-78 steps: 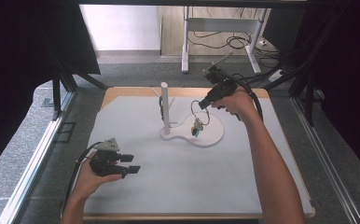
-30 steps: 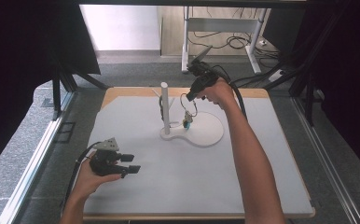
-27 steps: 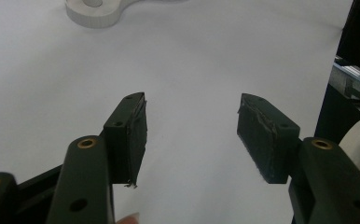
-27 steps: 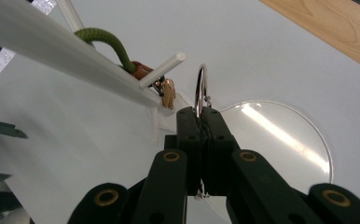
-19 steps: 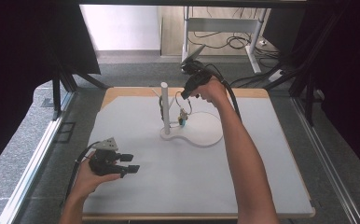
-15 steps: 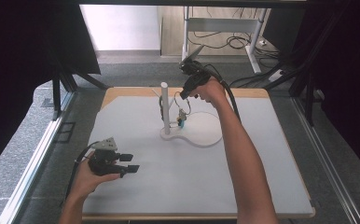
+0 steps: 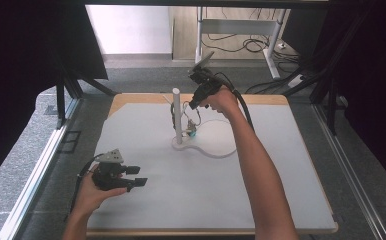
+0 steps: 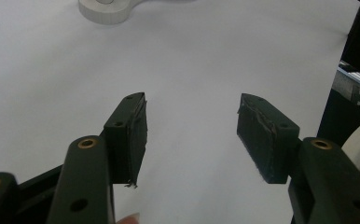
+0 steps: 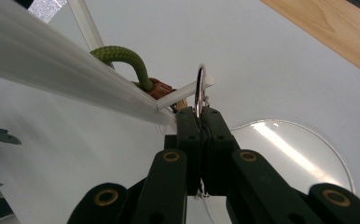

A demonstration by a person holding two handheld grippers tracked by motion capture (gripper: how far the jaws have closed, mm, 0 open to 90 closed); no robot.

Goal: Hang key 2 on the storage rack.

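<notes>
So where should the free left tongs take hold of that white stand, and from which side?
Grip the upright post low down, below the pegs, coming in level from the near side. The post is slim and straight, so open tongs can straddle it; the flat base lies too low to pinch. The far side is crowded by the right tongs, shut on a metal ring.

Lab recording booth: white-topped table (image 7: 261,200) flanked by black curtains (image 7: 26,60), aluminium rails (image 7: 36,175), loose cables (image 7: 253,46) on floor behind.

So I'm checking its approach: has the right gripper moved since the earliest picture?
Yes. The right gripper has shifted left toward the white post, off the round tray, and is now shut on a metal ring.
</notes>
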